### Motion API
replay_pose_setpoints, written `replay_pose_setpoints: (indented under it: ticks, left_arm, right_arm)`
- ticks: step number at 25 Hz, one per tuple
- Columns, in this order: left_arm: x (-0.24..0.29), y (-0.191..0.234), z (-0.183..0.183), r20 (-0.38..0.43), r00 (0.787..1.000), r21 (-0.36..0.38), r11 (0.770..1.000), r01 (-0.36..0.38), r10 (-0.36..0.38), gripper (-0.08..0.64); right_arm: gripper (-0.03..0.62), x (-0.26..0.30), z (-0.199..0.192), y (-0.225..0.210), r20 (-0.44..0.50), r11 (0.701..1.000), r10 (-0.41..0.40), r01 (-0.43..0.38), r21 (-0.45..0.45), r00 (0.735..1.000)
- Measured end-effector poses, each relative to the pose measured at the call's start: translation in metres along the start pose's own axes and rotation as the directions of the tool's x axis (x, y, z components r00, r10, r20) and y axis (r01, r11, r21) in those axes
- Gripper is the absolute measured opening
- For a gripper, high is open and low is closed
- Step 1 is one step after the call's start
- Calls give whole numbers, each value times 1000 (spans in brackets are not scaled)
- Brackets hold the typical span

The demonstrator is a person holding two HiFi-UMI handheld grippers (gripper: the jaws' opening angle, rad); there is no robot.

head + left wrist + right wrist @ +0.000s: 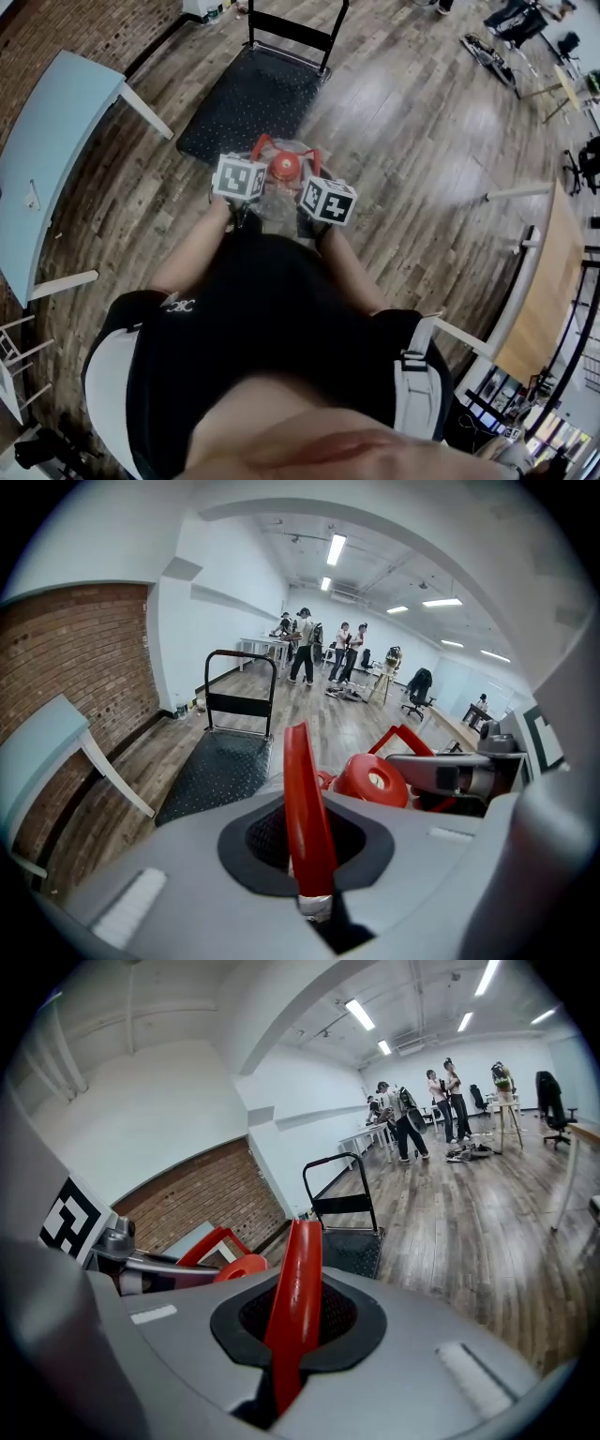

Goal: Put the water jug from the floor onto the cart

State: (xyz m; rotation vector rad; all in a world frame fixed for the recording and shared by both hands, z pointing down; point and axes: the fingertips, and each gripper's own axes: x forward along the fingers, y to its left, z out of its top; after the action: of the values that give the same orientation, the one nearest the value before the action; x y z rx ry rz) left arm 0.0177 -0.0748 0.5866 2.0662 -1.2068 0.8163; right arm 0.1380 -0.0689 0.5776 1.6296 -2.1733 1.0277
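My left gripper [314, 902] is pinched narrow on one red handle [305, 808] of the water jug [281, 195], and my right gripper [281, 1387] is clamped the same way on the other handle [295, 1288]. The jug sits between my hands, just short of the cart [253, 94] (off the floor or not, I can't tell). I expect it to be heavy and sloshing, with a slick clear body. The stiff handles look like the only sound hold, kept level.

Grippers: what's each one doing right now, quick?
Left gripper: closed on the jug's red handle.
Right gripper: closed on its other handle.
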Motion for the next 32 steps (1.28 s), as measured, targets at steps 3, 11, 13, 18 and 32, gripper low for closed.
replay_pose_setpoints:
  ticks: [3,11,13,18,32]
  left_arm:
    - [15,3,11,-8,1000,1,1000,24,-24,17]
    - [45,25,54,-8,997,-16,997,73,-73,17]
    - [49,35,65,-11,996,-22,996,83,-83,17]
    - [64,66,94,-13,995,-33,995,96,-96,15]
    - [109,148,147,-16,984,-64,982,178,-179,15]
  right_arm:
    - [28,12,10,-7,0,1000,-18,18,-3,1000]
    - [28,51,46,-13,-2,998,-68,68,-7,998]
    - [28,63,55,-10,-5,997,-77,77,-1,997]
    - [28,97,75,0,-21,995,-98,98,-8,995]
    - [29,193,112,18,-93,985,-162,167,40,982]
